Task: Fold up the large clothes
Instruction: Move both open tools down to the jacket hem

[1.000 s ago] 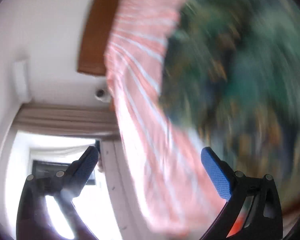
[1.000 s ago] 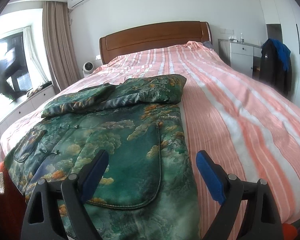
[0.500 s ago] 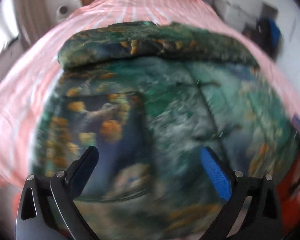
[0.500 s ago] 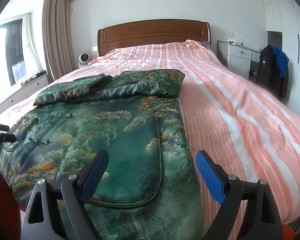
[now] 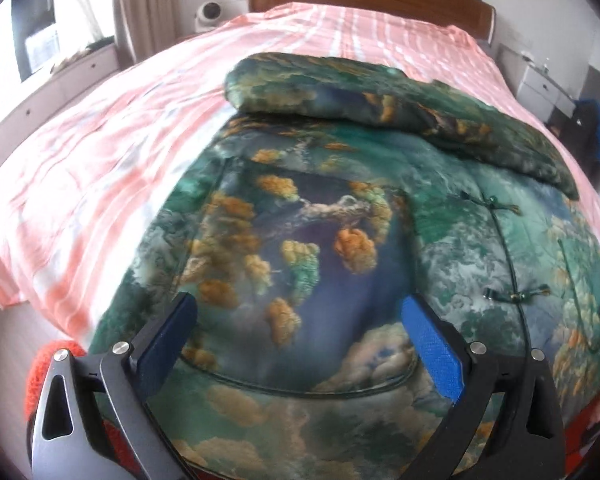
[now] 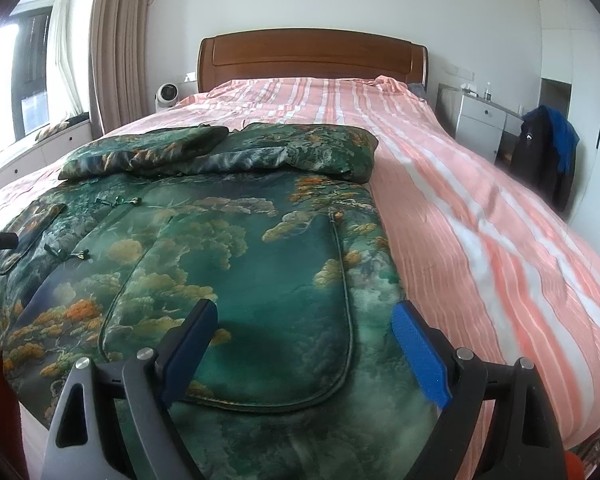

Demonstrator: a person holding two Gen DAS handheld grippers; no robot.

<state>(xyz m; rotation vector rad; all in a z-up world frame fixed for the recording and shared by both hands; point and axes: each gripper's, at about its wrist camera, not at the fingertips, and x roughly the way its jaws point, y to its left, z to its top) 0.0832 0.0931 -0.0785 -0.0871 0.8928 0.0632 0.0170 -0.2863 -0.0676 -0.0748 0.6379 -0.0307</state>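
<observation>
Both tongs gaping, left tongs (image 5: 298, 328) now swung down over green jacket (image 5: 340, 240)

A green landscape-print jacket (image 6: 236, 264) lies flat on the pink striped bedspread (image 6: 480, 216), its sleeves folded across the top. The right gripper (image 6: 304, 336) hovers above its hem, jaws wide apart with nothing between them.
</observation>
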